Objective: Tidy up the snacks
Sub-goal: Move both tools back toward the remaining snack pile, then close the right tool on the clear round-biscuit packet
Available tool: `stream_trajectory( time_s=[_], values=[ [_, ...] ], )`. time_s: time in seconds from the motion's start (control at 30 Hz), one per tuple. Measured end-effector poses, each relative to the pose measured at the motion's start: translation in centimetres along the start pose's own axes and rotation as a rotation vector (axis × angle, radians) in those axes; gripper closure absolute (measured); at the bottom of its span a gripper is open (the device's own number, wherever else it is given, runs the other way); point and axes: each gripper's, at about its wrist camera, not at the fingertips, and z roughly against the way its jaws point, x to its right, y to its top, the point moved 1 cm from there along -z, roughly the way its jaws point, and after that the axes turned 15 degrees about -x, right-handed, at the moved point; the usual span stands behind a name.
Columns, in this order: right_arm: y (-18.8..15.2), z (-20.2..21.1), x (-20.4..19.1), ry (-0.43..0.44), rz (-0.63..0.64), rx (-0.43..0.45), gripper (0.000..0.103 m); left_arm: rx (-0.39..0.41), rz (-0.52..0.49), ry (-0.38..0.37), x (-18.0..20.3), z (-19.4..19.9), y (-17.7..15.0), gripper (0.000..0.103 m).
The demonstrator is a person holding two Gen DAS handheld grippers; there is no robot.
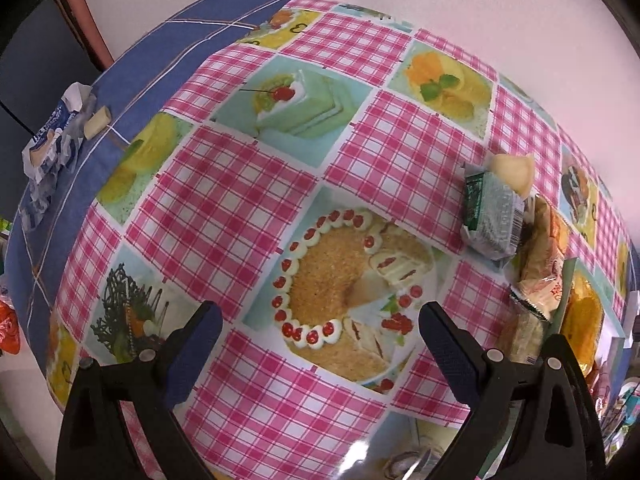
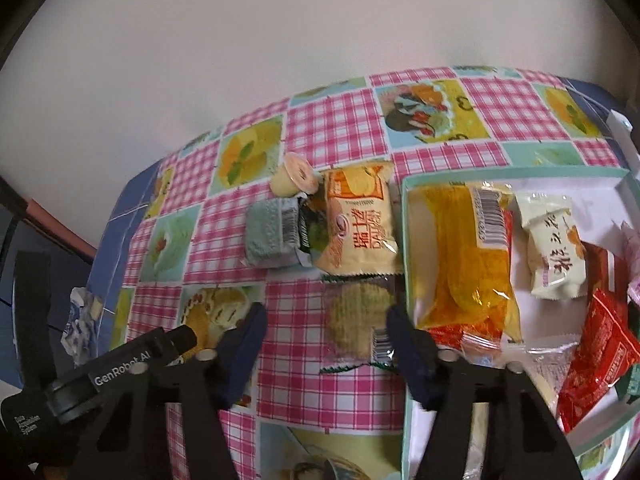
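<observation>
Step in hand: picking up the clear-wrapped biscuit pack (image 2: 358,320) that lies on the checked tablecloth (image 2: 352,128), to go into the shallow box (image 2: 516,173) just to its right.
Right gripper (image 2: 326,322): fingers apart on either side of the biscuit pack; I cannot tell whether the pads touch it yet, so no grip is certain.
Left gripper (image 1: 320,320): fingers wide apart over bare cloth, holding nothing.
Other loose snacks: a yellow pack (image 2: 356,220), a grey-green pack (image 2: 270,236) and a small jelly cup (image 2: 290,178) sit clustered just beyond the biscuit pack.
Box contents: an orange pack (image 2: 456,252), a white pack (image 2: 554,248) and a red pack (image 2: 596,356) already inside.
Next move, as I judge it: pinch the wrapper fully, lift, clear the box's near-left wall, set down in the free white floor.
Room: right finger stands right at the box edge; open cloth lies left.
</observation>
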Motion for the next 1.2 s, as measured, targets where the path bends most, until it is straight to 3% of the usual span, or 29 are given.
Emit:
stream_trajectory(
  time_s=[0.13,0.57,0.97,1.2],
  values=[
    [0.1,-0.9,-0.6,-0.024,0.026,-0.019,0.054,-0.004,-0.001,-0.017,0.4,0.3,0.0,0.004],
    [0.6,-3.4,0.0,-0.177,0.044,-0.032,0.054,-0.02,0.014,-0.065,-0.2,-0.4,0.2,0.004],
    [0.3,-3.9,-1.3,-0.143,0.098,-0.053,0.054,-0.025,0.013,-0.072,-0.1,-0.5,0.1,0.004],
    [0.1,-4.0,-2.2,-0.053,0.11,-0.076,0.054,-0.028,0.012,-0.072,-0.2,-0.5,0.1,0.004]
  ],
)
